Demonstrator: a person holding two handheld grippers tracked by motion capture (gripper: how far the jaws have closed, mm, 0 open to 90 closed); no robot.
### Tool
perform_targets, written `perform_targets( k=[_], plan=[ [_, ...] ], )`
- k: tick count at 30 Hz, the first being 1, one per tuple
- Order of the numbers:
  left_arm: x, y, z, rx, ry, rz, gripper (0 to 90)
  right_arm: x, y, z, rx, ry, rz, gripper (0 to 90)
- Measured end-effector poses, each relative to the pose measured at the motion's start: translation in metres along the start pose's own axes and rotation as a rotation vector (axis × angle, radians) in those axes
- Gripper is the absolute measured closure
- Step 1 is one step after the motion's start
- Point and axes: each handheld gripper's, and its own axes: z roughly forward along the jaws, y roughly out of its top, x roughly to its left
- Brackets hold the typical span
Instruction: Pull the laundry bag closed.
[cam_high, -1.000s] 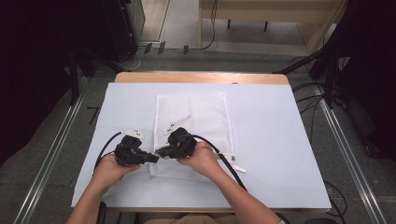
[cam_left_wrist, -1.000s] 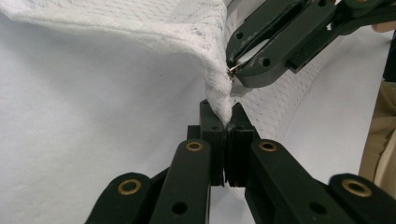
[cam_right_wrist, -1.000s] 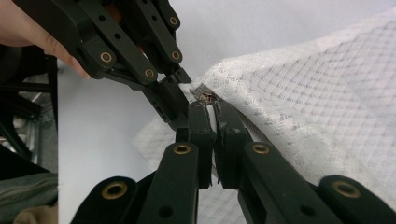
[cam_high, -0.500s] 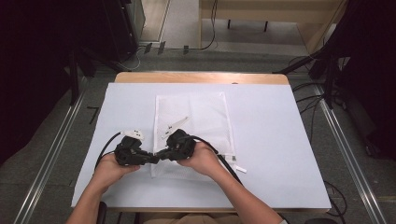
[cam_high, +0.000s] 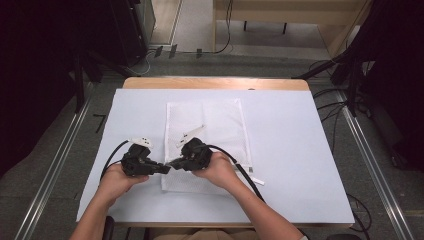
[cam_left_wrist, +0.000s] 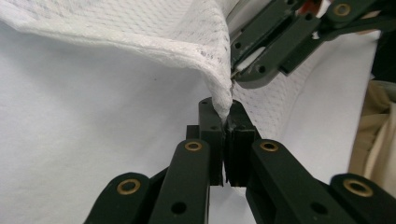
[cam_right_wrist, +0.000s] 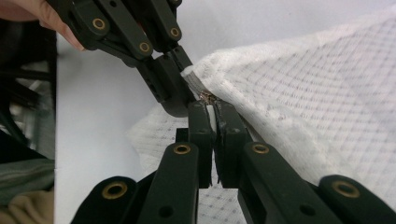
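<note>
One white mesh bag (cam_high: 210, 135) lies lengthwise on the one white sheet (cam_high: 300, 150) that covers the table (cam_high: 215, 82), and two grippers meet at its near left corner. The left gripper (cam_high: 162, 169) has its jaws pressed together on a pinch of the bag's edge, seen close up in the left gripper view, where the mesh (cam_left_wrist: 140, 32) rises out of the closed jaws. The right gripper (cam_high: 172, 162) is clamped too, on what looks like the zip end at the same corner (cam_right_wrist: 205, 98), its tips touching the left gripper's. Two hands hold them, the left hand (cam_high: 117, 180) and the right hand (cam_high: 220, 170). Two black cables trail away, one to each side. A small white tag (cam_high: 256, 180) lies on the sheet just beside the right cable (cam_high: 245, 172).
</note>
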Motion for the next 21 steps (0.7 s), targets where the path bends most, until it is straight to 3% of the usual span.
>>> perform_targets(
  k=[4,11,15,21],
  plan=[
    [0.000,0.000,0.000,-0.003,-0.002,0.001,88.8,0.000,-0.003,-0.004,0.011,-0.031,-0.023,88.6],
    [0.000,-0.001,-0.002,-0.029,-0.013,0.006,88.6,-0.003,-0.008,-0.012,-0.011,-0.021,-0.042,88.6],
    [0.001,-0.002,-0.004,-0.025,0.004,0.008,88.6,-0.006,-0.011,-0.014,-0.011,-0.033,-0.026,88.6],
    [0.004,-0.003,-0.006,-0.039,-0.014,-0.013,88.5,-0.012,-0.020,-0.023,-0.012,-0.035,0.006,88.5]
  ],
)
